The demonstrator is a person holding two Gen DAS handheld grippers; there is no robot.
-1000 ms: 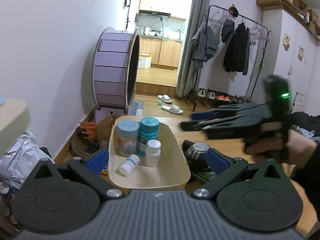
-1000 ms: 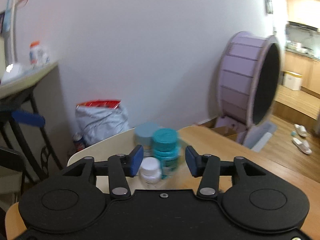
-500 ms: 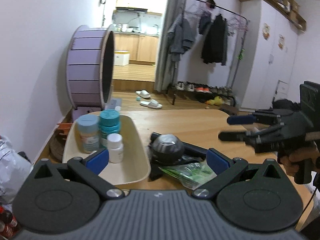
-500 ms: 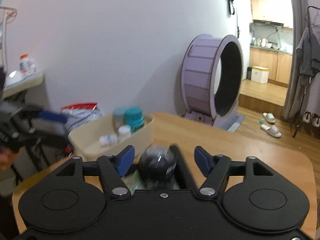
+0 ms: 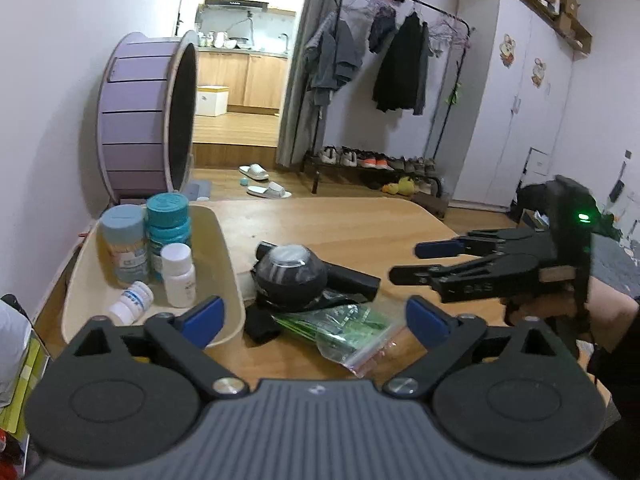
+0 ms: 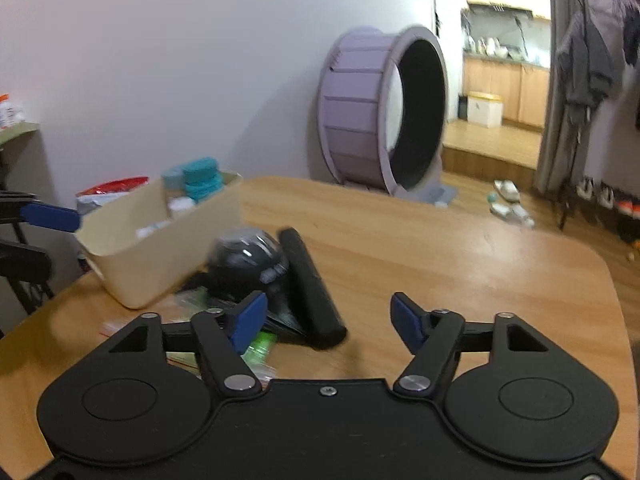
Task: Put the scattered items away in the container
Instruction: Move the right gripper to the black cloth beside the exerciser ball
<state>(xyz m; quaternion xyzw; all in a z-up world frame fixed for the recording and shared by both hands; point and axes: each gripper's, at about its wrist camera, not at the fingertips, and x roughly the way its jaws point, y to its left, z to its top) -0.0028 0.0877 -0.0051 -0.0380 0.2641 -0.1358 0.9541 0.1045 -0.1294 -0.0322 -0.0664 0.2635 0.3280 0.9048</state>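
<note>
Two empty grippers, jaws apart, near black dome [image 5: 291, 271] beside bin [image 5: 230, 264].

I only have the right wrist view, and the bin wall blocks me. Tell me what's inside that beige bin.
Observer: Four bottles are in the beige bin. The small white bottle lies on its side; the other three stand upright.
Operator: Now describe the bag by the black device.
Observer: The clear zip bag holds green contents. It lies flat against the black device, right in front of the open left gripper.
</note>
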